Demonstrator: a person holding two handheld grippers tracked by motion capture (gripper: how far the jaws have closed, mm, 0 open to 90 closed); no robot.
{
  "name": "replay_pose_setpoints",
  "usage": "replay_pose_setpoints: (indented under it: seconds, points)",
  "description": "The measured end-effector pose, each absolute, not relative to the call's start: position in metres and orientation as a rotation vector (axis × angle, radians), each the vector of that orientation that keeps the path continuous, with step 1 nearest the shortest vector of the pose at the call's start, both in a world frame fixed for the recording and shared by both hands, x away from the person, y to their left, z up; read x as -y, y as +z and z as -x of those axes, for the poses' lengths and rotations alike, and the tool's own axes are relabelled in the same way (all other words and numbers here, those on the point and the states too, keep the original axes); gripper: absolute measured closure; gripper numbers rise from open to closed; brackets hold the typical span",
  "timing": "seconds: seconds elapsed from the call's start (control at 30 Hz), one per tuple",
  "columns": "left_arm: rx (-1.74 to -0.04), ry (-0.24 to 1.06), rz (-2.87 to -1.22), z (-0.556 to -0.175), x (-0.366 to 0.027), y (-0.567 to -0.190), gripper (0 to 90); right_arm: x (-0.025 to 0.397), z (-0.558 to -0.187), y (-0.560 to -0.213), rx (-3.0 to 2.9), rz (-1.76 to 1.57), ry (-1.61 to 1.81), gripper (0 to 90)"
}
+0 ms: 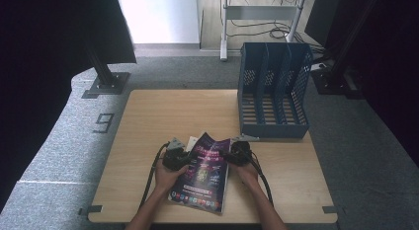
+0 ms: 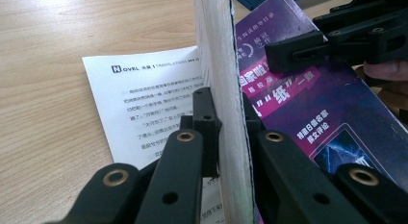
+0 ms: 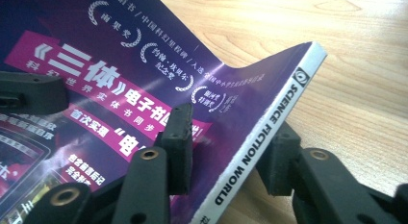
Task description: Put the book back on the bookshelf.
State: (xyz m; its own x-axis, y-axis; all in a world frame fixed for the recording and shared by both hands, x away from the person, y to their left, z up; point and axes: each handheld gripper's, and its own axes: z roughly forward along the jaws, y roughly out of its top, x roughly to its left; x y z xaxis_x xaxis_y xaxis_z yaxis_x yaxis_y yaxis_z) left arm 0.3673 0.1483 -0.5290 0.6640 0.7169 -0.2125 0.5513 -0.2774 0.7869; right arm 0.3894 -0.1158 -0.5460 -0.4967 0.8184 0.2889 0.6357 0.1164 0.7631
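high view shows two forearms coming in from the bottom edge, angled toward each other over the near middle of the wooden table [image 1: 148, 121], each hand wrapped round a black gripper. the left gripper [image 1: 176, 156] sits at the left edge of a purple magazine [image 1: 203, 173] and the right gripper [image 1: 236, 153] at its right edge, near the top corners, so the two face each other across the cover. the magazine lies close to the person's side of the table, its far end lifted off the wood and bowed, its near end still down by the table edge. a white printed page [image 1: 191, 141] peeks out at the upper left of it. a blue mesh file rack [image 1: 274, 89] stands well apart at the far right of the table. left gripper view looks along the page block: the left gripper [image 2: 226, 132] is clenched on the open edge of the magazine [image 2: 308, 113], one jaw on each side of the thick stack of pages, with the loose white page [image 2: 139, 104] lying flat on the wood beside it and the right gripper [image 2: 337, 41] pressing on the cover farther off. right gripper view shows the right gripper [image 3: 228, 137] clamped on the spine side of the magazine [image 3: 120, 70], one jaw on the purple cover, the other under the white spine, and the cover buckled upward.
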Motion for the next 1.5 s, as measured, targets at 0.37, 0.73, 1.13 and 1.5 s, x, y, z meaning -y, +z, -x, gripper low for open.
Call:
replay_pose_setpoints:
  seconds: [0.37, 0.73, 1.13, 1.5]
  points:
    - [-0.956, 0.244, -1.932, -0.363, -0.152, -0.516, 84.3, 0.121, -0.382, -0.533, -2.137, -1.42, 1.422, 66.2]
    - [-0.922, 0.268, -1.876, -0.357, -0.156, -0.503, 84.3, 0.125, -0.372, -0.515, -2.082, -1.33, 1.503, 67.5]
    - [-0.86, 0.302, -1.811, -0.344, -0.161, -0.478, 84.4, 0.127, -0.35, -0.477, -2.025, -1.147, 1.565, 69.4]
    - [-0.853, 0.295, -1.801, -0.344, -0.163, -0.475, 84.5, 0.127, -0.347, -0.473, -2.016, -1.126, 1.58, 70.1]
